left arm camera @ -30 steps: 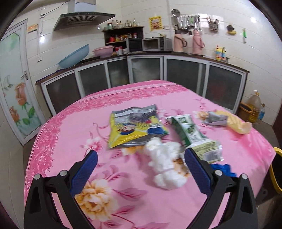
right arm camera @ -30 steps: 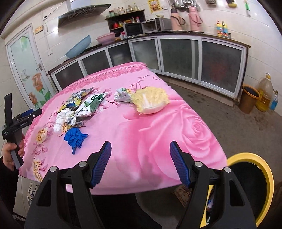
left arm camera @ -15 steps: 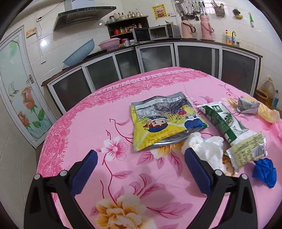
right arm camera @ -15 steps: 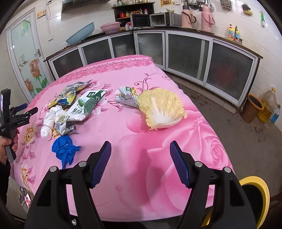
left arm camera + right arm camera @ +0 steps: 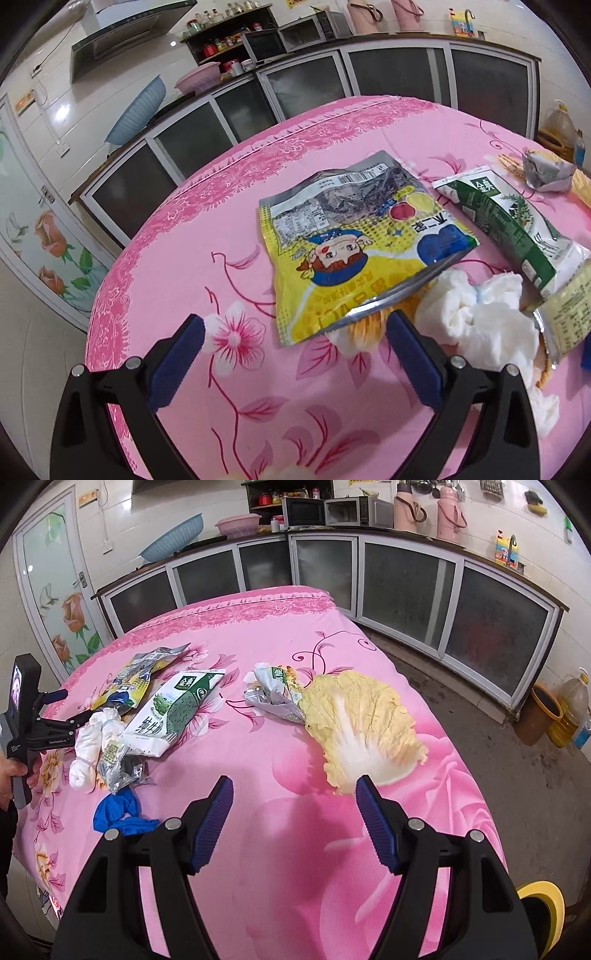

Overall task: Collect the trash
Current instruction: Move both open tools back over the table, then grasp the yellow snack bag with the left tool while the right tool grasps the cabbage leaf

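Trash lies on a pink flowered tablecloth (image 5: 177, 266). My left gripper (image 5: 295, 332) is open and empty, its jaws just short of the near edge of a yellow snack bag (image 5: 354, 251). Right of it lie crumpled white tissue (image 5: 480, 321) and a green-and-white milk pouch (image 5: 517, 229). My right gripper (image 5: 295, 794) is open and empty above the cloth, close to a yellow cabbage leaf (image 5: 362, 731). A crumpled wrapper (image 5: 273, 694), the milk pouch (image 5: 177, 709), the tissue (image 5: 92, 746), the snack bag (image 5: 129, 686) and a blue glove (image 5: 118, 812) lie to its left.
A yellow-rimmed bin (image 5: 543, 912) stands on the floor at the table's right corner. Kitchen cabinets (image 5: 406, 576) run behind the table. A brown bucket (image 5: 535, 716) and an oil jug (image 5: 570, 716) stand by the cabinets. My left gripper (image 5: 48, 720) shows at the table's left edge.
Both grippers have moved forward and lower over the table. The left one has closed in on the yellow snack bag, the right one on the cabbage leaf. Both stay open.
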`<action>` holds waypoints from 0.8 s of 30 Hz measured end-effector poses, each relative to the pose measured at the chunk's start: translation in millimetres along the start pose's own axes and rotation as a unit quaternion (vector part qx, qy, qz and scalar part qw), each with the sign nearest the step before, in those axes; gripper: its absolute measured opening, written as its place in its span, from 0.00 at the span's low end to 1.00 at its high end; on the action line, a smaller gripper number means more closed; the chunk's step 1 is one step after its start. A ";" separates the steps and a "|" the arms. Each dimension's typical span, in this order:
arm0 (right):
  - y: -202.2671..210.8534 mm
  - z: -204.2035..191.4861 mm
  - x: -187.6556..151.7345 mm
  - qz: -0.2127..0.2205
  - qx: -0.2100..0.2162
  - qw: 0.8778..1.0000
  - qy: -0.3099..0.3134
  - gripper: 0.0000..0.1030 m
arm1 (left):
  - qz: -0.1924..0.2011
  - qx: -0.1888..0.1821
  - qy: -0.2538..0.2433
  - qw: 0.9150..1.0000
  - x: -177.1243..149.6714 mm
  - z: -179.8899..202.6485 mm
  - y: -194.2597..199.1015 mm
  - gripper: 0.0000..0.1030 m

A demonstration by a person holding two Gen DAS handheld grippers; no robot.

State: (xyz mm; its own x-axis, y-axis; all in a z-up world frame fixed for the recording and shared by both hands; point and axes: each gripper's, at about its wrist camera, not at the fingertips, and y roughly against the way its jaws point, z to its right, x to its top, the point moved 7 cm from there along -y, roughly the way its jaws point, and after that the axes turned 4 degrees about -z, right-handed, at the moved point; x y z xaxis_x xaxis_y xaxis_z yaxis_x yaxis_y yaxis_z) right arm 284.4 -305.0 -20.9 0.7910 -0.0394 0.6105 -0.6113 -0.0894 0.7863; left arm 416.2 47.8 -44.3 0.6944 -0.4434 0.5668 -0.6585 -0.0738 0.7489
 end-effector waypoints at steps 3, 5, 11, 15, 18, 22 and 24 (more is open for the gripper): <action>-11.4 3.6 6.6 -0.009 -0.010 1.000 0.008 0.64 | -0.005 0.002 -0.015 1.000 10.9 2.5 -7.2 0.92; -21.2 6.8 11.5 -0.020 -0.014 1.000 0.010 0.64 | -0.015 0.001 -0.029 0.999 18.5 5.2 -15.4 0.92; -50.8 15.0 28.7 -0.047 -0.015 0.999 0.018 0.66 | -0.035 -0.013 -0.057 0.998 47.7 16.1 -38.0 0.92; -74.3 25.8 34.9 -0.073 -0.014 0.997 0.006 0.63 | -0.046 -0.033 -0.067 0.996 67.4 22.0 -53.9 0.89; -88.4 30.9 34.1 -0.092 -0.004 0.996 -0.003 0.56 | -0.056 -0.051 -0.082 0.994 74.9 31.2 -61.2 0.56; -98.9 34.8 31.1 -0.107 -0.014 0.994 -0.004 0.34 | -0.064 -0.071 -0.103 0.990 78.6 45.1 -69.7 0.28; -98.6 39.1 31.2 -0.105 -0.018 0.994 -0.013 0.24 | -0.064 -0.072 -0.109 0.989 79.5 49.7 -71.8 0.17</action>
State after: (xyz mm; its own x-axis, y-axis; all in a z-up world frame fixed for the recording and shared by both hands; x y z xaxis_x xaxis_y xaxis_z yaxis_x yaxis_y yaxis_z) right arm 370.3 -336.3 -83.1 0.9012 -0.0490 0.4306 -0.4331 -0.0626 0.8992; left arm 504.2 -26.6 -70.1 0.6800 -0.6223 0.3878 -0.5095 -0.0207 0.8602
